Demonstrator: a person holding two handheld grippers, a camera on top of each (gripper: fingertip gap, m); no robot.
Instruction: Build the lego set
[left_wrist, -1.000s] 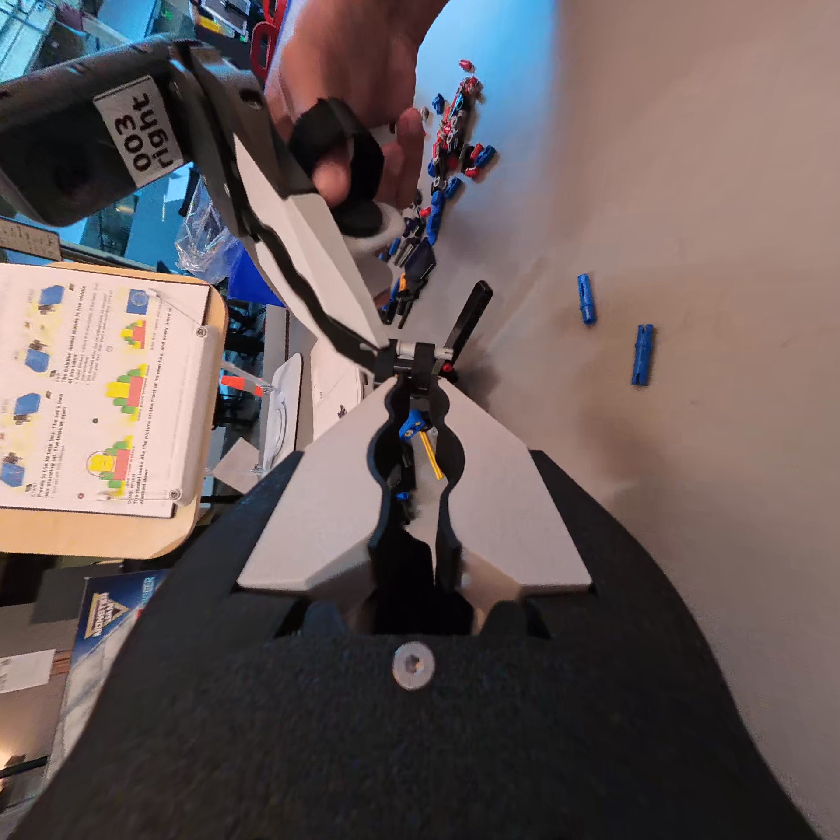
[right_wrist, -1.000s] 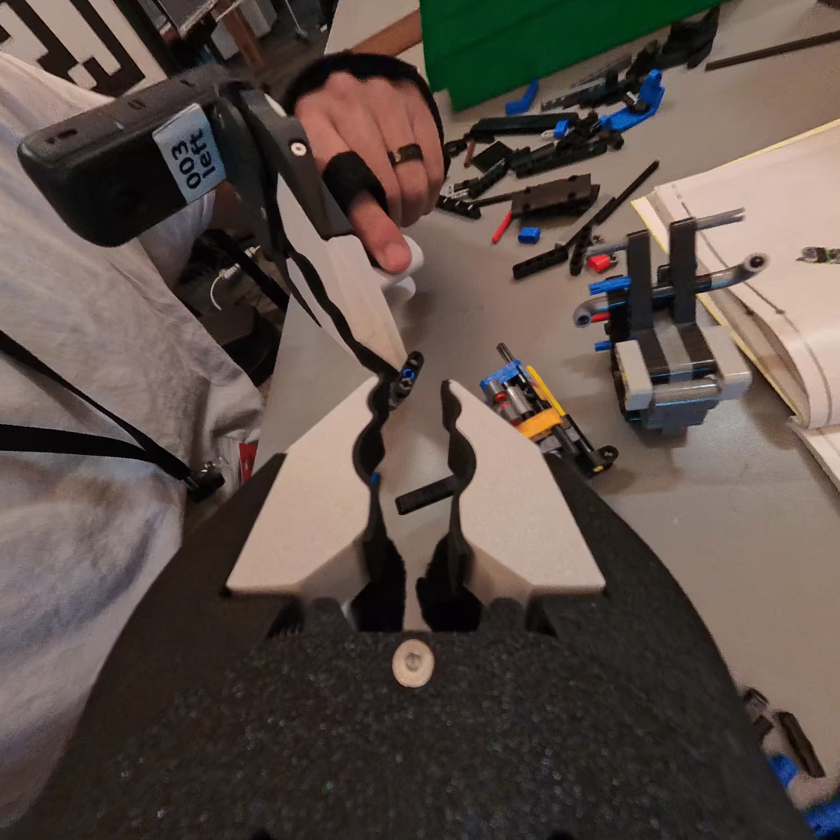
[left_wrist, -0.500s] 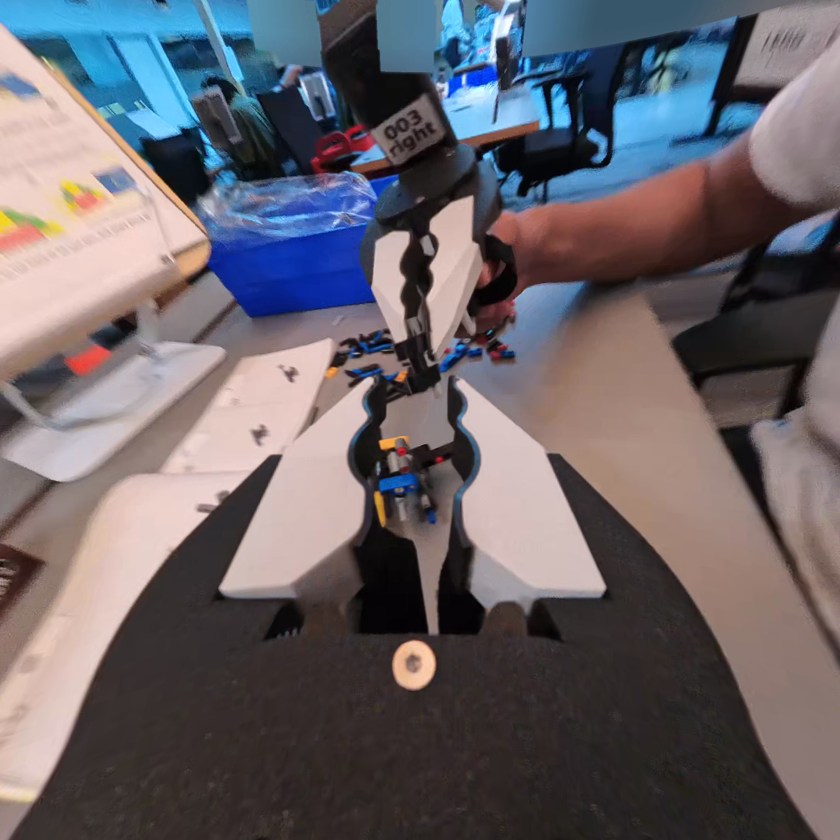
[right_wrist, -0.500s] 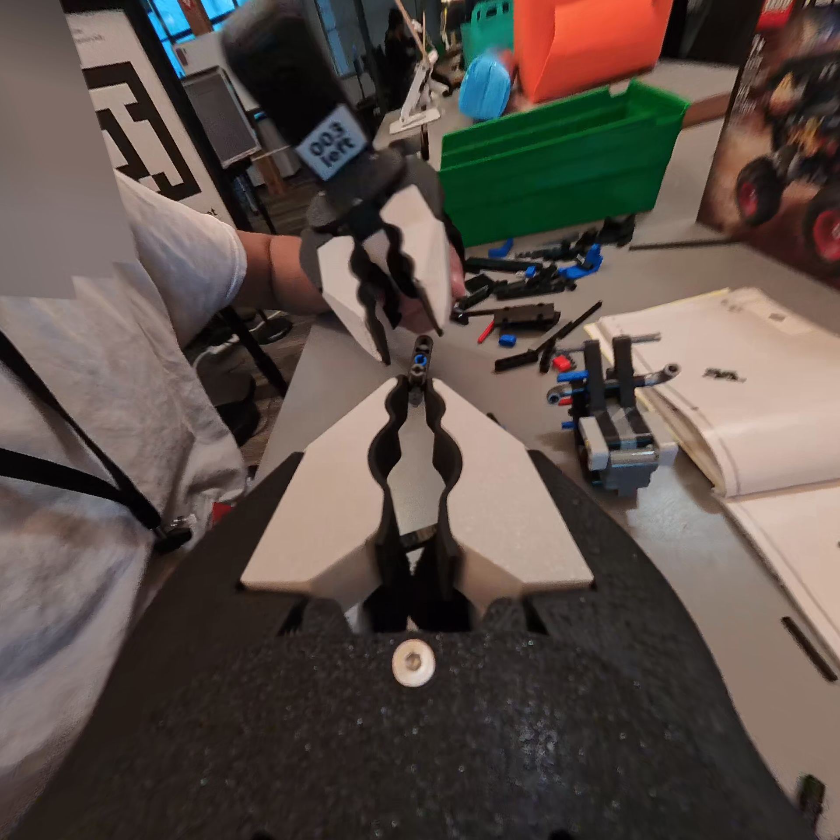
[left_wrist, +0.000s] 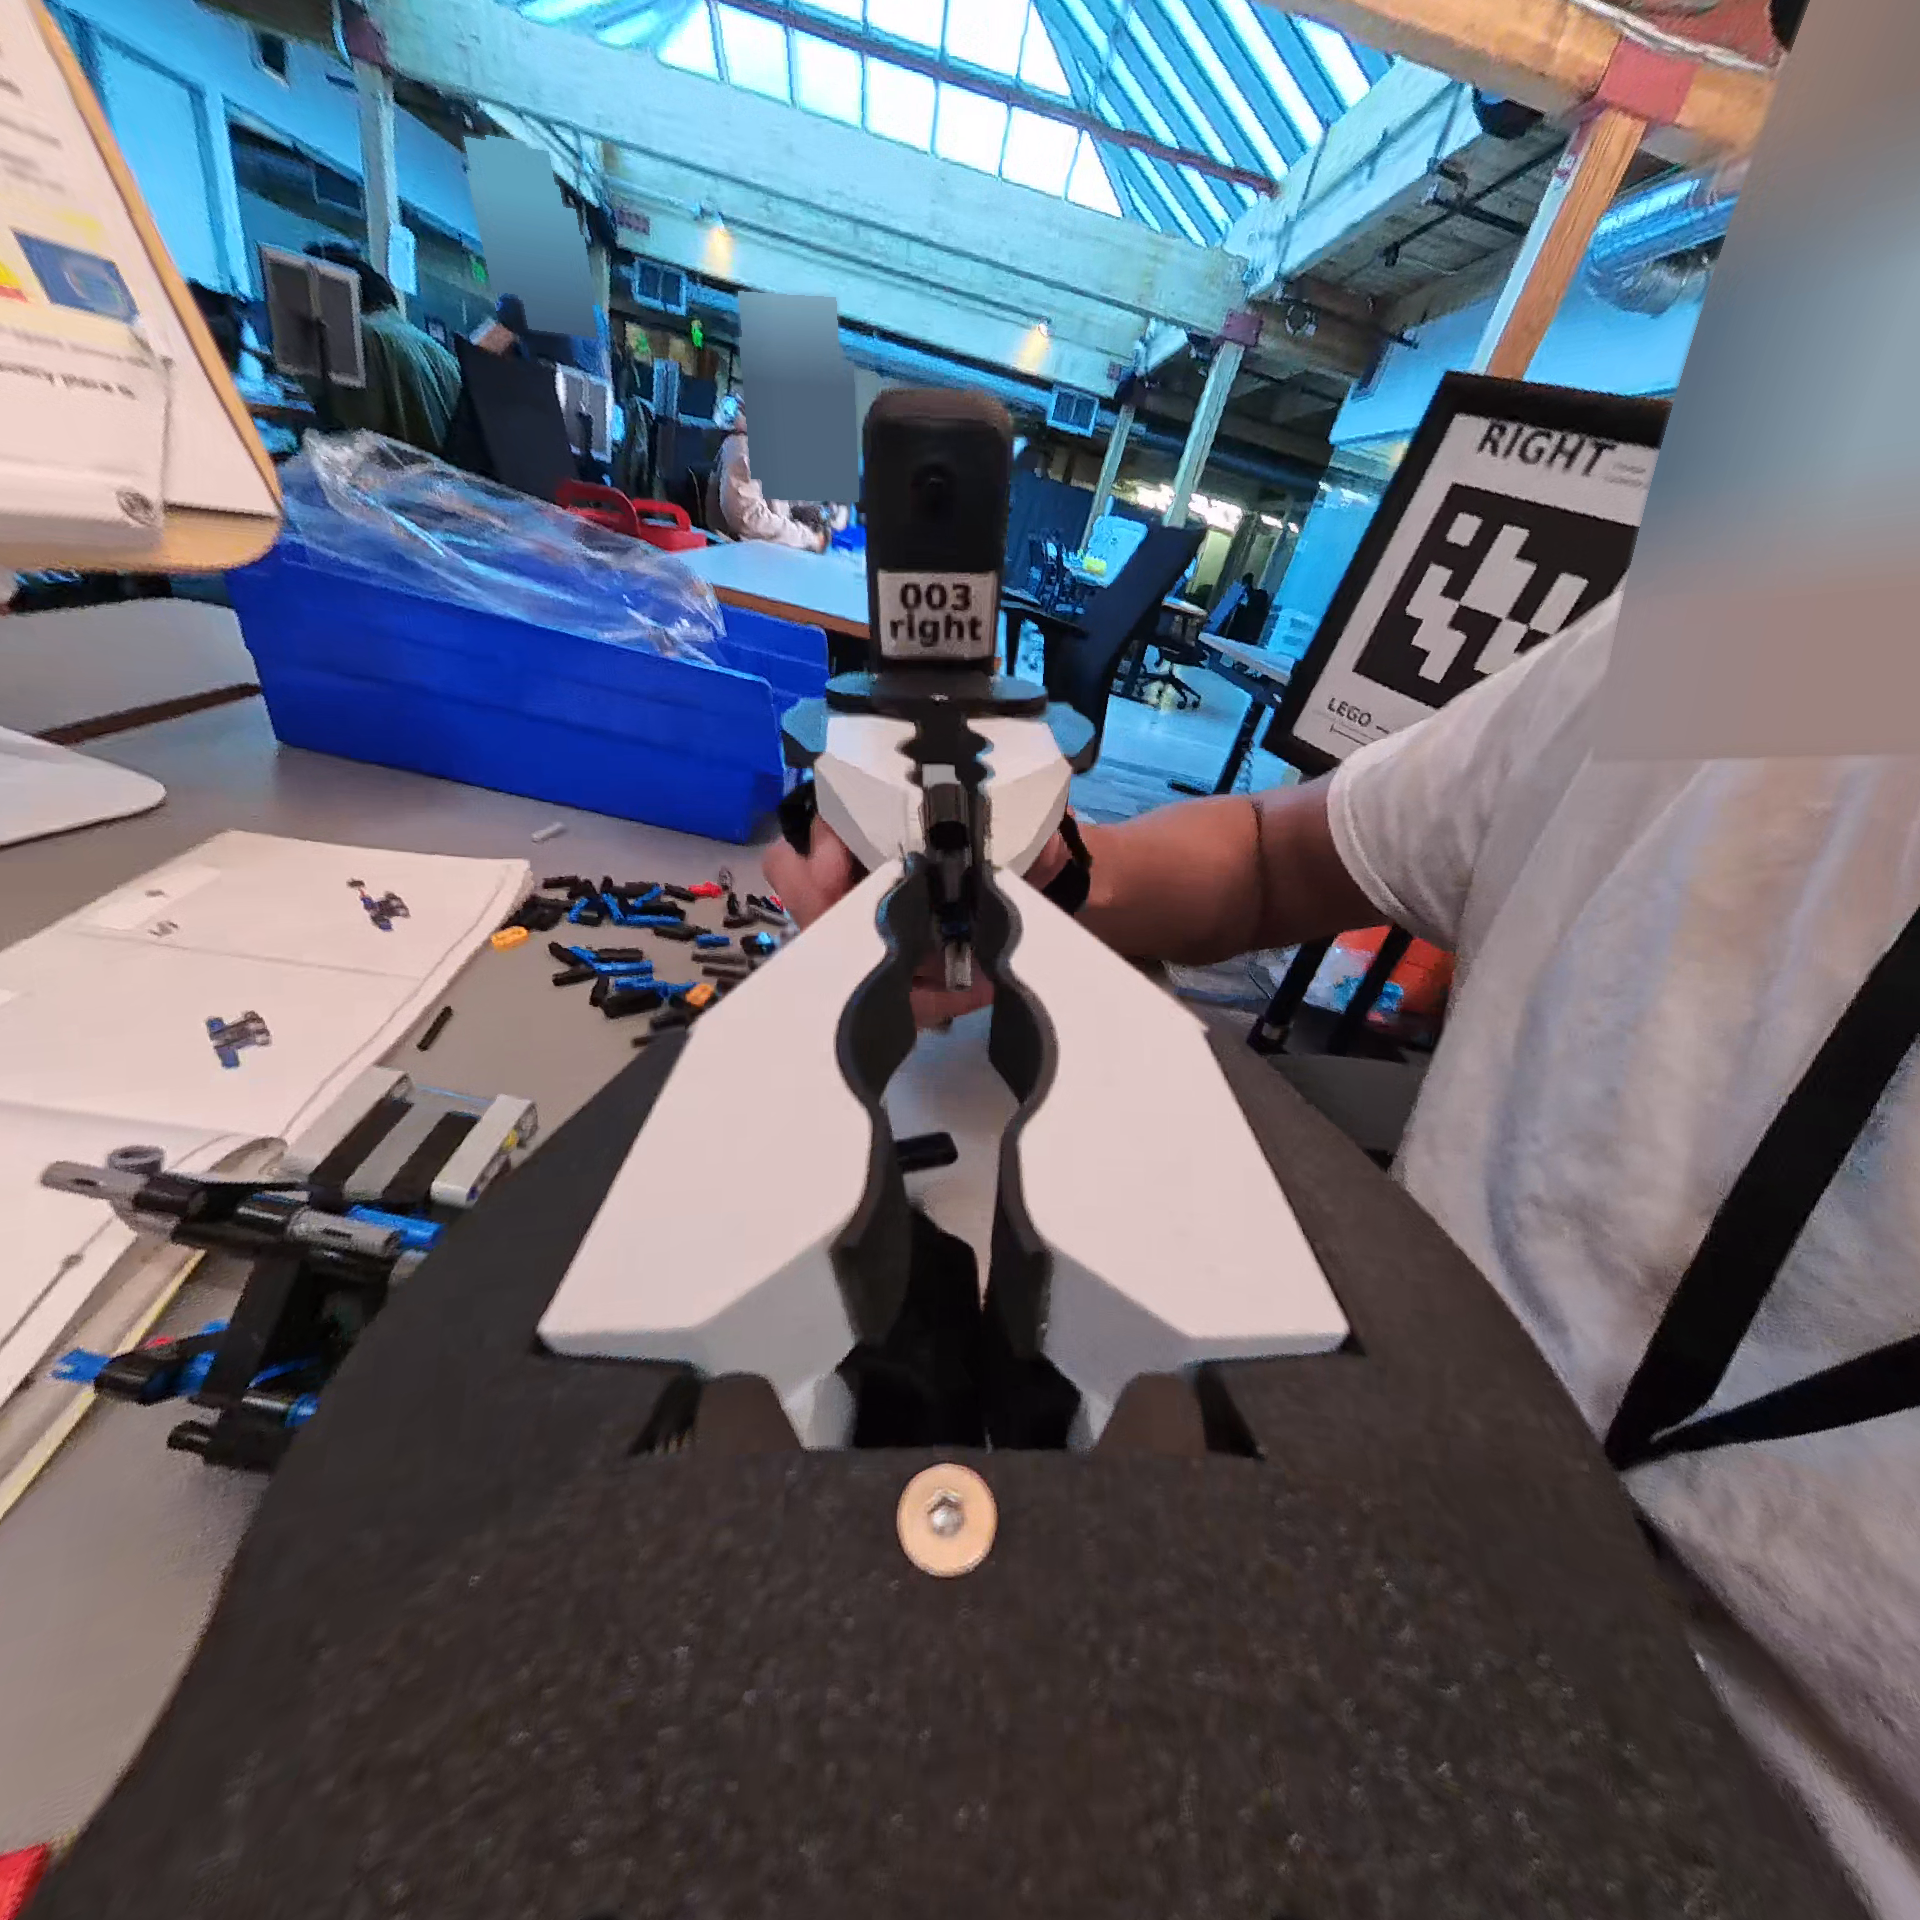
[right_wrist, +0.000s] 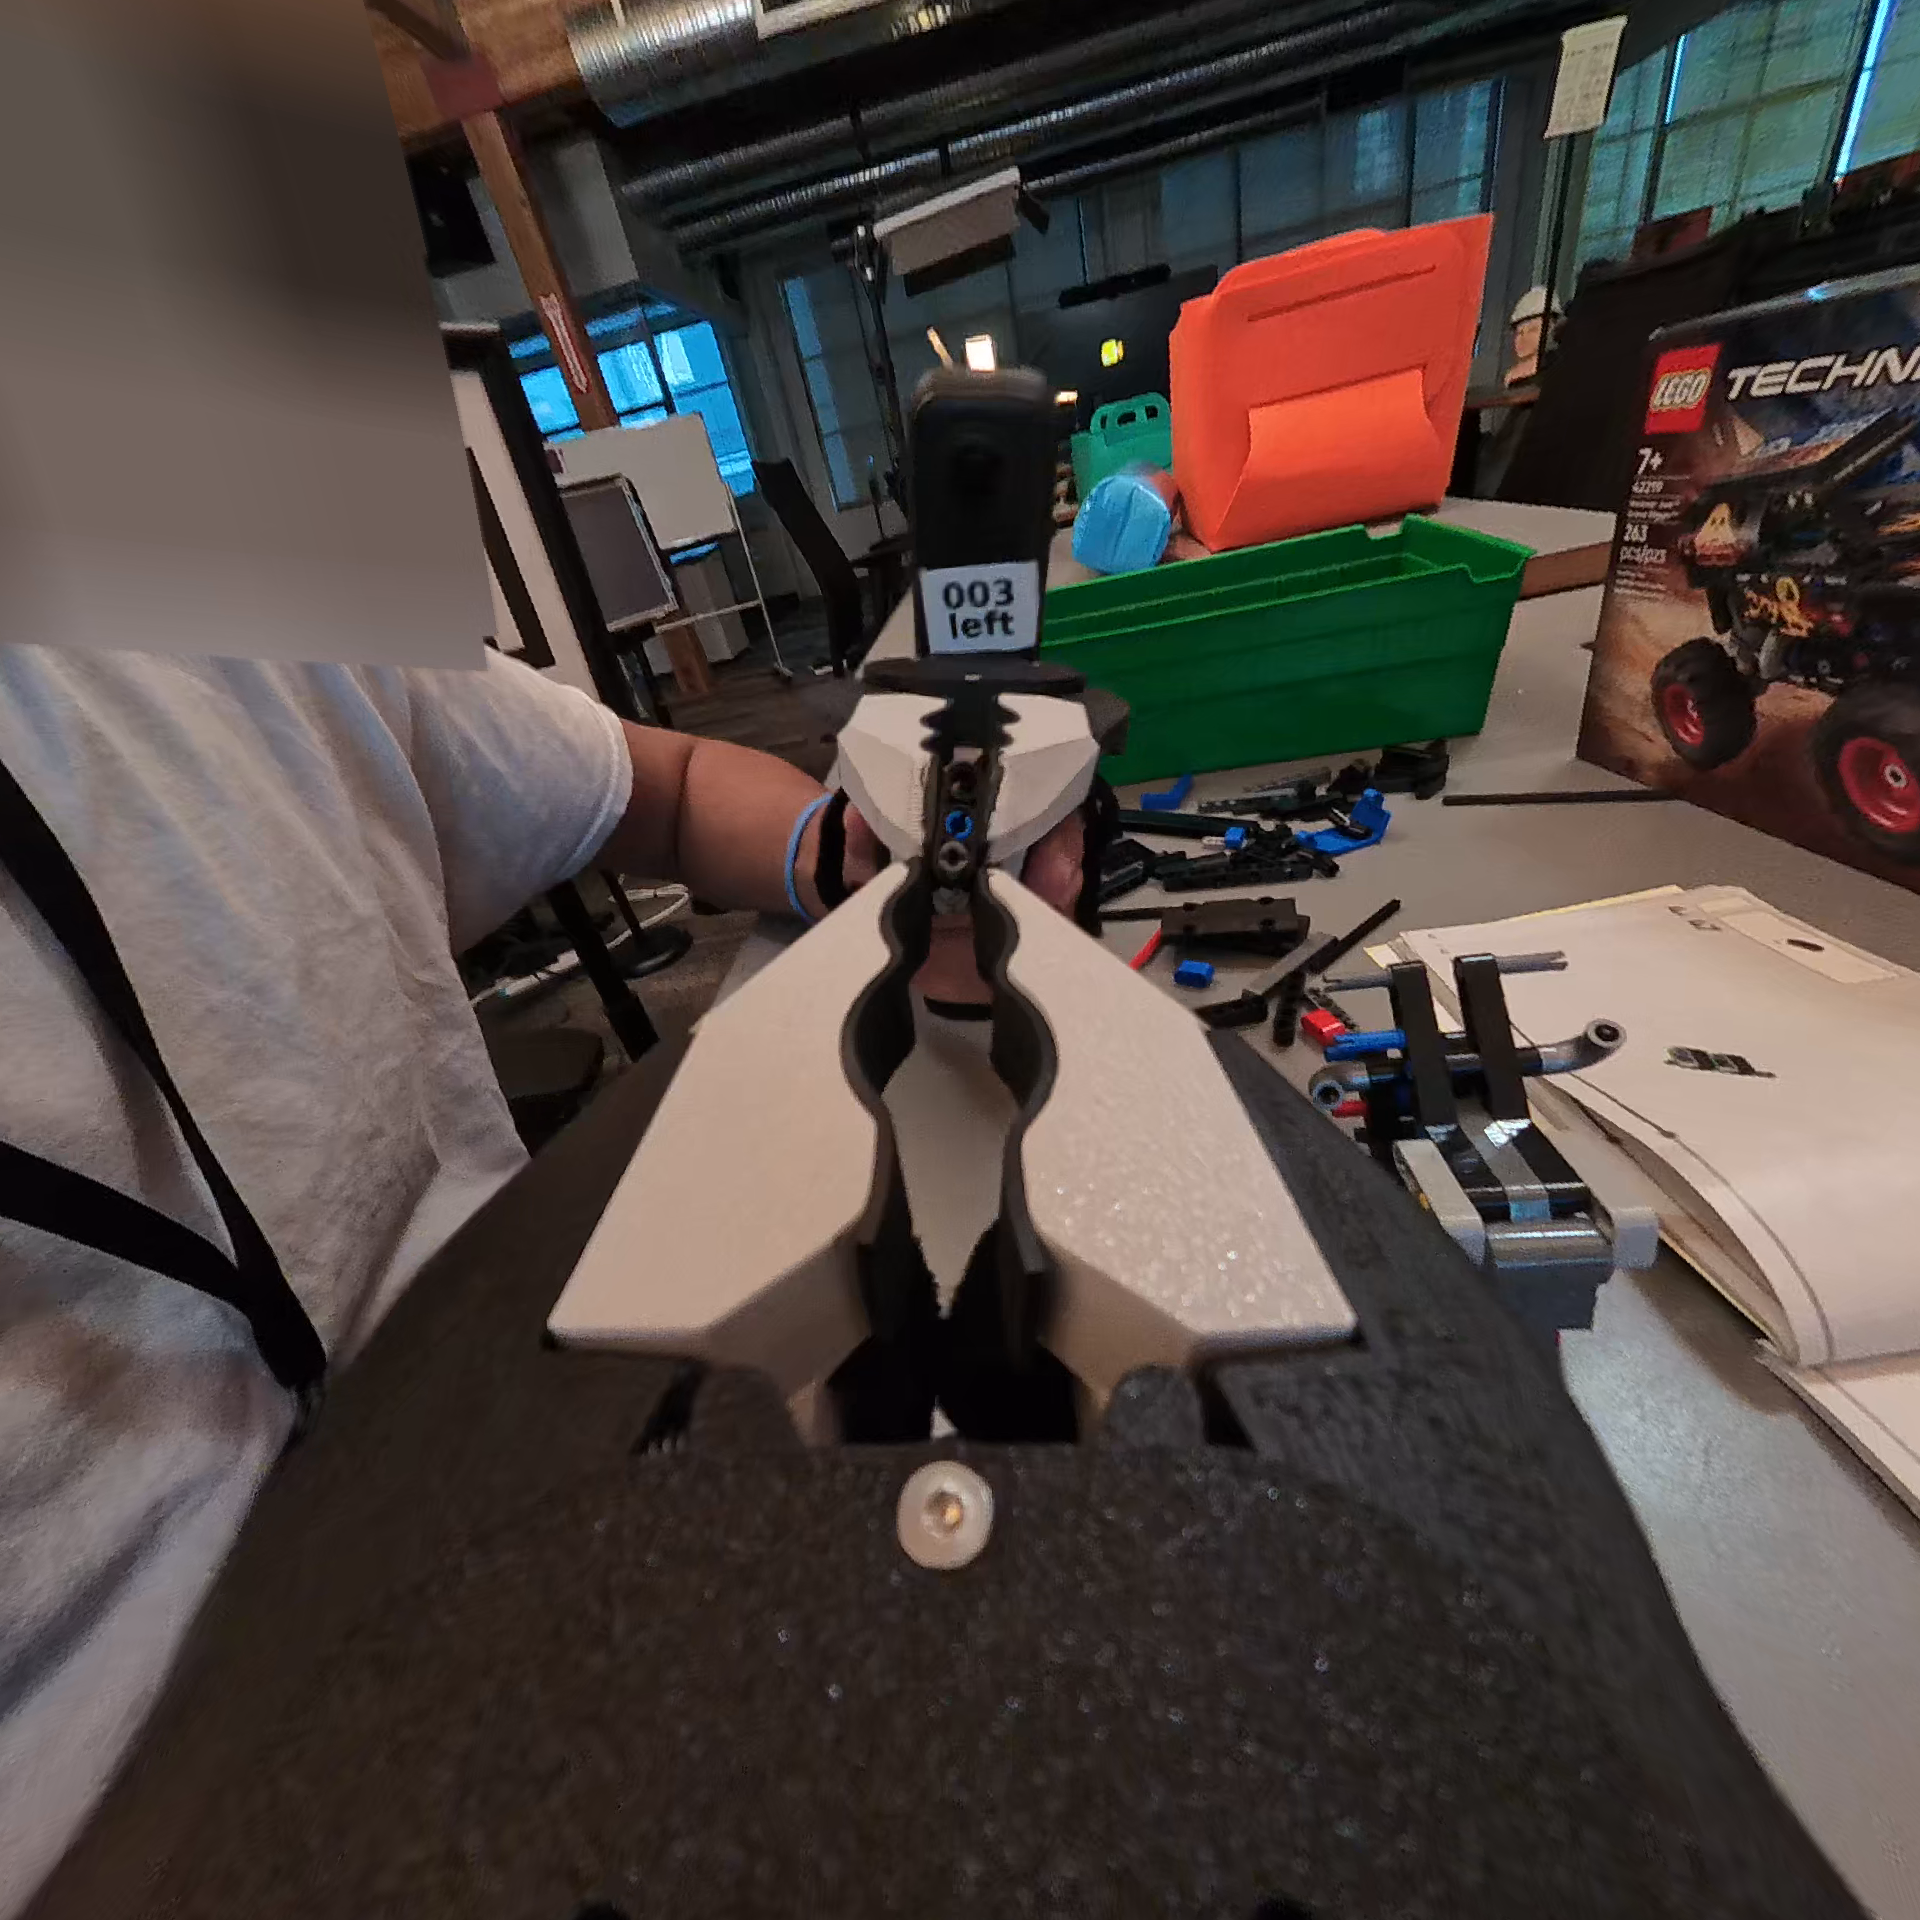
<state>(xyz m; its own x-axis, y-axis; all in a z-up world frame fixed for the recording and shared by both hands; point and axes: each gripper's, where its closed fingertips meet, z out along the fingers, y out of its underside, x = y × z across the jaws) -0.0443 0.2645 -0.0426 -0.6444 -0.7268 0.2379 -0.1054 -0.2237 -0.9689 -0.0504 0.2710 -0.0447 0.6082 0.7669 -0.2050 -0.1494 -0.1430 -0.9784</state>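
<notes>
Both grippers are held up above the grey table, tip to tip and facing each other. A short black beam (right_wrist: 957, 805) with holes and a blue pin sits between them. My left gripper (left_wrist: 948, 896) is shut on it; the beam (left_wrist: 952, 925) runs into its jaws with a grey pin end showing. My right gripper (right_wrist: 951, 891) is shut on the beam's near end. The right gripper also shows in the left wrist view (left_wrist: 943, 831). A partly built black, grey and blue assembly (right_wrist: 1486, 1153) lies on the table; it also shows in the left wrist view (left_wrist: 312, 1226).
An open instruction booklet (right_wrist: 1714, 1039) lies beside the assembly. Loose black and blue parts (left_wrist: 644, 945) are scattered behind it, with more (right_wrist: 1247, 831) by a green bin (right_wrist: 1278, 644). A blue bin (left_wrist: 499, 686) and the set's box (right_wrist: 1766, 582) stand at the table's edges. The person's torso is close. Both grippers' tips are close together, under 4 cm apart.
Both grippers lifted from pointing down at the table to level, facing each other. The right gripper, open a second ago, has closed on the black beam; the left fingers closed in too.
</notes>
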